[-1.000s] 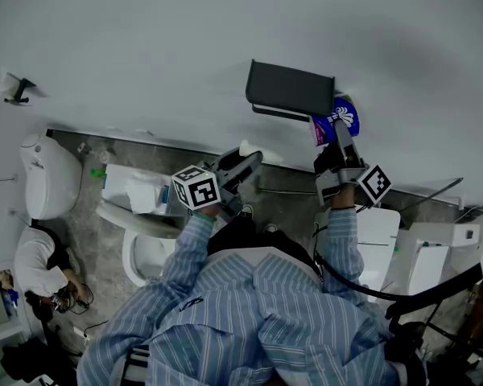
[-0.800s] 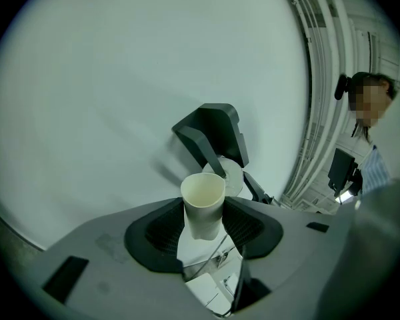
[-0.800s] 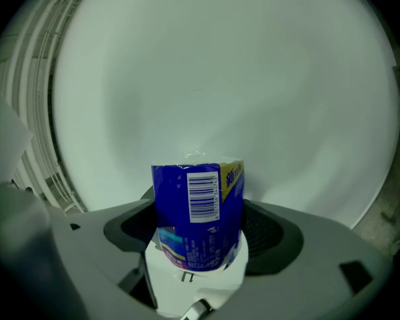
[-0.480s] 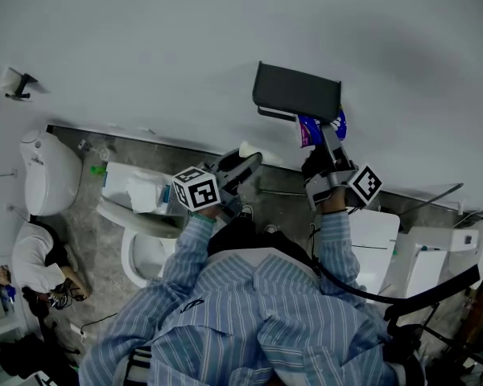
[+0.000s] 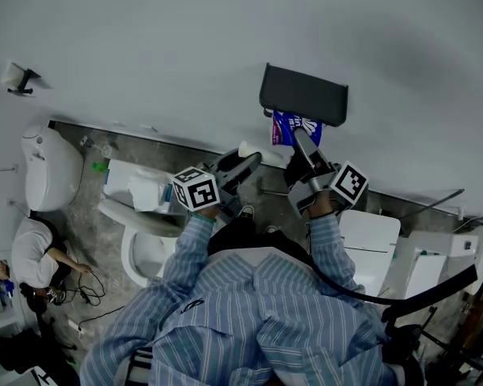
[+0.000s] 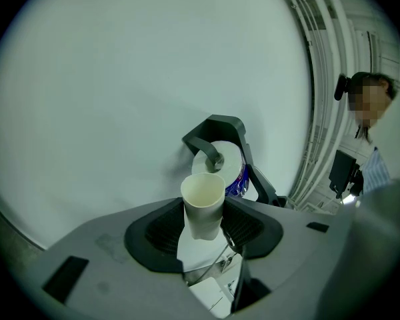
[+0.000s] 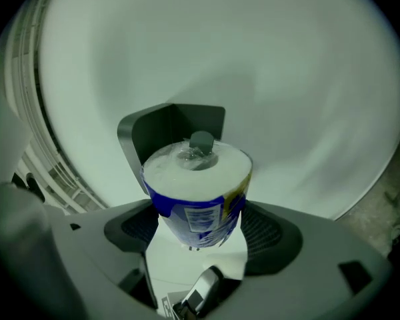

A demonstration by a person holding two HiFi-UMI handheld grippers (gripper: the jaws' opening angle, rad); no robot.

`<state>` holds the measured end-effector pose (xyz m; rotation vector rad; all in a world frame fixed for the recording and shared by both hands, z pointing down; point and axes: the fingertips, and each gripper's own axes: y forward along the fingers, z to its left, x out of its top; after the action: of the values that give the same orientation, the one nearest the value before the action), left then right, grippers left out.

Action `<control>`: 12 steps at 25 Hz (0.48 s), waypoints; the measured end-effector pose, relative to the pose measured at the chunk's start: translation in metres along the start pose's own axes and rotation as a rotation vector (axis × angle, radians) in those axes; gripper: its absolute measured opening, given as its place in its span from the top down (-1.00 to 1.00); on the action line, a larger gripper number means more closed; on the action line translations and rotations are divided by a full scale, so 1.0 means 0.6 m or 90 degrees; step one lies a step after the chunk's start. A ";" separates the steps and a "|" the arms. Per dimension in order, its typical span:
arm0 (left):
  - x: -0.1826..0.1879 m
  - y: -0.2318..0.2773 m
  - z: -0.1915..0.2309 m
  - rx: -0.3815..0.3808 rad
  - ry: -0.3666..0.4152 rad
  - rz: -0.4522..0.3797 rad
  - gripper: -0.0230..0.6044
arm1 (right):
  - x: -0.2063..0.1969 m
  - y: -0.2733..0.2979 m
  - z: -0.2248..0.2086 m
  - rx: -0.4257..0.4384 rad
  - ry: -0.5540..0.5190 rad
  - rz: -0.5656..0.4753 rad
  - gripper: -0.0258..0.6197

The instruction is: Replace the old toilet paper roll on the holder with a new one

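Note:
A dark grey holder [image 5: 304, 95] is fixed to the white wall. Just below its hood is the new roll [image 5: 293, 126] in blue and white wrapping, and my right gripper [image 5: 298, 141] is shut on it. In the right gripper view the roll [image 7: 197, 192] stands upright between the pads, and the holder's spindle tip [image 7: 201, 140] shows at its core. My left gripper [image 5: 252, 162] stays lower left of the holder. It is shut on an empty cardboard tube [image 6: 203, 205], and behind the tube the left gripper view shows the holder [image 6: 217, 129] and the roll [image 6: 232, 172].
Below on the floor are a white toilet [image 5: 52, 175], a second toilet bowl [image 5: 141, 244] and white boxes [image 5: 370, 232] at the right. A person [image 5: 36, 264] crouches at the lower left. Another small fitting [image 5: 16, 79] hangs on the wall far left.
My right gripper has carried the wrapped roll leftward from the holder's right end to under its hood. The left gripper with the tube has stayed put.

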<state>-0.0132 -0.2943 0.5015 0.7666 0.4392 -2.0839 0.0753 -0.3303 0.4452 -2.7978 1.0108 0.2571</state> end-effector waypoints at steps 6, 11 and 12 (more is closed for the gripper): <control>0.004 -0.011 0.008 0.011 -0.001 -0.008 0.35 | -0.026 0.022 -0.003 -0.008 -0.019 0.043 -0.28; 0.002 -0.016 0.006 0.018 0.000 -0.009 0.35 | -0.026 0.023 -0.004 -0.008 -0.023 0.044 -0.28; 0.003 -0.017 0.006 0.018 0.000 -0.009 0.35 | -0.027 0.023 -0.004 -0.006 -0.027 0.045 -0.28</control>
<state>-0.0239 -0.2914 0.5035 0.7827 0.4169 -2.1074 0.0543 -0.3311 0.4497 -2.7557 1.1038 0.3286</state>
